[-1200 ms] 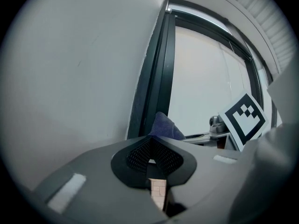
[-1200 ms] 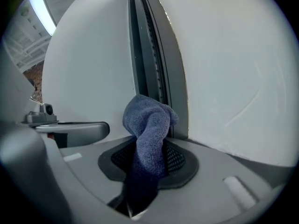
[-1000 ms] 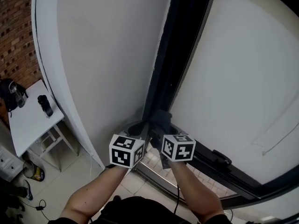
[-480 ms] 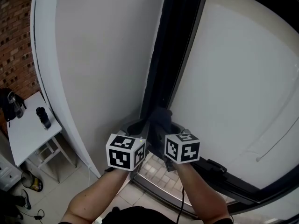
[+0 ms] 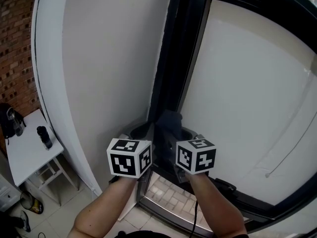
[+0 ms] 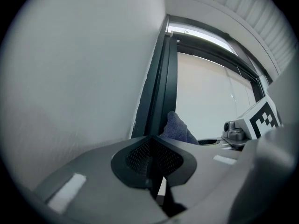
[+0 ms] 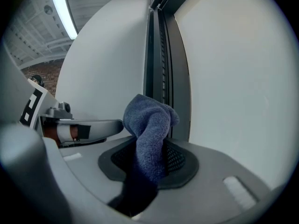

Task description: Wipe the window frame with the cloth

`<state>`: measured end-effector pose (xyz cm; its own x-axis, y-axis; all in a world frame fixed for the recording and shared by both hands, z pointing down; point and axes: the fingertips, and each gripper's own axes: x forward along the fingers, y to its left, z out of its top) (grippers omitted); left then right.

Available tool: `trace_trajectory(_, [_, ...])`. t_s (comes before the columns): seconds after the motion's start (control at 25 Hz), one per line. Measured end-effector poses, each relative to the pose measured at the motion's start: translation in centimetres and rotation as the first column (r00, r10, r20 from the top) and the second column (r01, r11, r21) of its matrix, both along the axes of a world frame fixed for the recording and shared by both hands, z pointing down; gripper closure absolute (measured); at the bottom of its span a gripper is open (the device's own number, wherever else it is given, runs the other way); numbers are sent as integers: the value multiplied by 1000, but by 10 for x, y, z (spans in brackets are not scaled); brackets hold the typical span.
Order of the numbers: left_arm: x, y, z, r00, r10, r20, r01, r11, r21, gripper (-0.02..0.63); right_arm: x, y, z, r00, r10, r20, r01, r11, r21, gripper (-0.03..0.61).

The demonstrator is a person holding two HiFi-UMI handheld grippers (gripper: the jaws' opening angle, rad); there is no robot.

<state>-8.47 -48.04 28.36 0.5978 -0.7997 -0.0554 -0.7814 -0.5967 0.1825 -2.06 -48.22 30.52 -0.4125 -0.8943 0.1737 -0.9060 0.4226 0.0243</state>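
Note:
The dark vertical window frame (image 5: 179,58) runs up the middle, between a white wall and a white pane. A blue-grey cloth (image 5: 168,124) is pressed against its lower part. My right gripper (image 5: 176,135) is shut on the cloth (image 7: 150,125), which bulges out above the jaws and touches the frame (image 7: 161,59). My left gripper (image 5: 143,133) sits just left of it, beside the frame (image 6: 161,87), with its jaws shut on nothing (image 6: 152,158). In the left gripper view the cloth (image 6: 178,129) shows to the right of the jaws.
A curved white wall (image 5: 109,58) stands left of the frame, and a white pane (image 5: 247,98) to its right. A black handle (image 5: 223,185) sits on the lower rail. Far below at the left, a white table (image 5: 25,150) carries a black bottle (image 5: 44,137). Brick wall (image 5: 15,43) stands behind it.
Both grippers and the cloth have risen a little along the frame, and the view has tilted up with them. The jaws have stayed the same.

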Motion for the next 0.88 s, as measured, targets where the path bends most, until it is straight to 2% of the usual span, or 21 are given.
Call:
trace_trajectory(0.16, [3,0,-30,1000,6,-16,-6,999,40,620,-1,-3,-23,1000,2,-12,-2,1000,29,456])
trace_trajectory(0.36, [7,-2,-56,1000,10,28,-11,998,60,620,1,-2,-51,1000,1,-7,0,998,68,456])
trace_trajectory(0.76, [9,0,-115,1000,13,-20,-10,990,143,620,4,-1,-116,997,23,-69,-11,986,165,456])
trace_trajectory(0.88, [11,1,-133,1000,20,-12,-18,986,166,620,7,-1,-141,997,33,-72,-18,980,197,456])
